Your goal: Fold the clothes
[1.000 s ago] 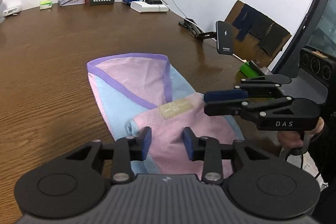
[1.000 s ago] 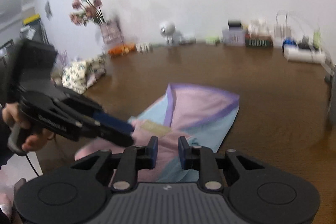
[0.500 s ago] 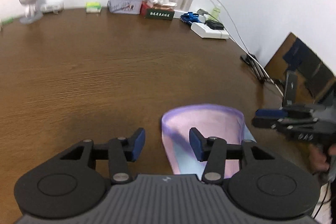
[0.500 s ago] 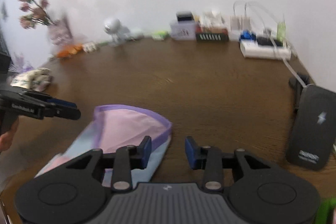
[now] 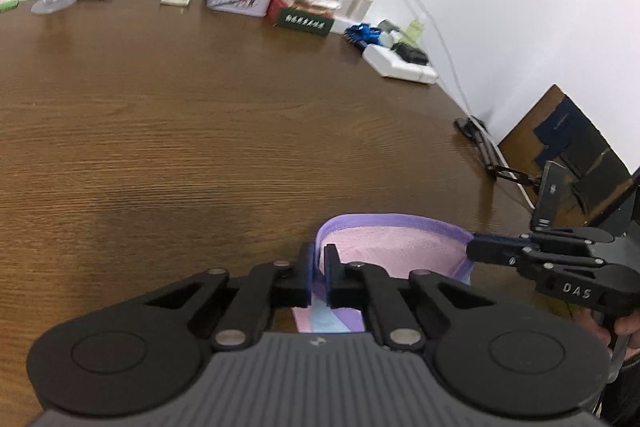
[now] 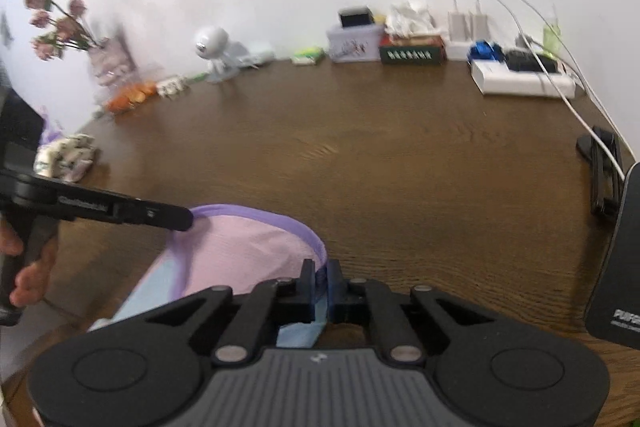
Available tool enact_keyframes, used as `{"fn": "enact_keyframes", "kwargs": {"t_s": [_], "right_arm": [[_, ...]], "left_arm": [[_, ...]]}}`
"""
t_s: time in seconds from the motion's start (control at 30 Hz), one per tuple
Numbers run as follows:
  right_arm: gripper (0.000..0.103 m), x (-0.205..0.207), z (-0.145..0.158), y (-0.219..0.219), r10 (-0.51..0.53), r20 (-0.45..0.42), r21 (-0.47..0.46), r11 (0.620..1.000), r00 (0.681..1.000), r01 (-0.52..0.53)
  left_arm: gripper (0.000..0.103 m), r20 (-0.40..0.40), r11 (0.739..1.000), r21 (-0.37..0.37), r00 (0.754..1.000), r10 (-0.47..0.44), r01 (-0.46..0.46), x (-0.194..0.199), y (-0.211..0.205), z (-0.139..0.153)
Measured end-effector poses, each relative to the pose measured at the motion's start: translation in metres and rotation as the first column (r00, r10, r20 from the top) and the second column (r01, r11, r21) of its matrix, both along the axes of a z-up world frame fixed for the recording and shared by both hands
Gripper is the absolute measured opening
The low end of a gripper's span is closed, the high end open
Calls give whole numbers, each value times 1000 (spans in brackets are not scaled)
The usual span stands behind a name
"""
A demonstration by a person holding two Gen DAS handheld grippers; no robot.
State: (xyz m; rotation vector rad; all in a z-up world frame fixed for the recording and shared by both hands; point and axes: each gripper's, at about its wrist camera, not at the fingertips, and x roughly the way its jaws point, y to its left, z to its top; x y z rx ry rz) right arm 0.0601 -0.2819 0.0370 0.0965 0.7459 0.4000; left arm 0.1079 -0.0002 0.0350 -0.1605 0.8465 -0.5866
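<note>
Where they gaped before, both tongs [image 5: 319, 271] [image 6: 321, 283] now pinch the garment [image 5: 394, 251].

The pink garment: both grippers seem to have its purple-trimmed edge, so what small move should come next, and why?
Probably draw both grippers together toward the person, carrying the trimmed edge over the rest. The left gripper and right gripper are each shut on the garment at opposite ends of its purple hem, the far edge is held between them, and the blue part lies nearer, unfolded.
</note>
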Motion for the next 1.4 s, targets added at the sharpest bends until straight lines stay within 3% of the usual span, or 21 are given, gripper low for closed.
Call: {"fn": "enact_keyframes", "kwargs": {"t_s": [0.33, 0.5, 0.57, 0.67, 0.77, 0.83, 0.9, 1.03, 1.07, 1.17, 1.3, 1.4], "right_arm": [[4, -90, 39, -11, 90, 178, -10, 996, 980, -90], [4, -153, 32, -12, 176, 270, -5, 983, 947, -182], [4, -176, 28, -8, 251, 270, -10, 966, 930, -258], [6, -201, 15, 4, 357, 225, -101, 934, 907, -342], [11, -214, 10, 4, 395, 197, -157, 916, 897, -369], [18, -220, 16, -1, 391, 219, -152, 919, 894, -364], [26, -222, 29, -7, 370, 278, -104, 929, 886, -355], [31, -199, 38, 9, 300, 327, -61, 953, 896, -296], [31, -190, 37, 16, 281, 324, -60, 959, 903, -277], [29, -170, 20, 37, 304, 256, -101, 952, 918, -288], [27, -177, -4, 58, 393, 180, -202, 912, 902, -357], [33, -197, -11, 58, 428, 174, -233, 893, 887, -385]], "left_arm": [[5, 109, 1000, -24, 994, -11, 14, -82, 4, 26], [5, 102, 1000, -8, 995, 2, -1, -138, 8, 17], [5, 76, 1000, -10, 997, 10, -9, -156, 9, 8], [6, 22, 1000, -17, 1000, 22, -22, -178, 13, -11], [12, -42, 999, -38, 998, 37, -38, -191, 22, -16], [20, -26, 995, -101, 999, 21, -23, -200, 33, -4], [37, 25, 991, -135, 1000, 17, -14, -200, 38, 15], [43, 121, 982, -181, 992, -33, 54, -188, 27, 42], [48, 148, 986, -158, 988, -33, 57, -182, 19, 43], [46, 151, 1000, -17, 988, -23, 26, -156, -15, 30], [46, 125, 995, 87, 991, -52, 41, -143, -44, 8], [49, 98, 993, 107, 994, -51, 40, -153, -43, -6]]}}
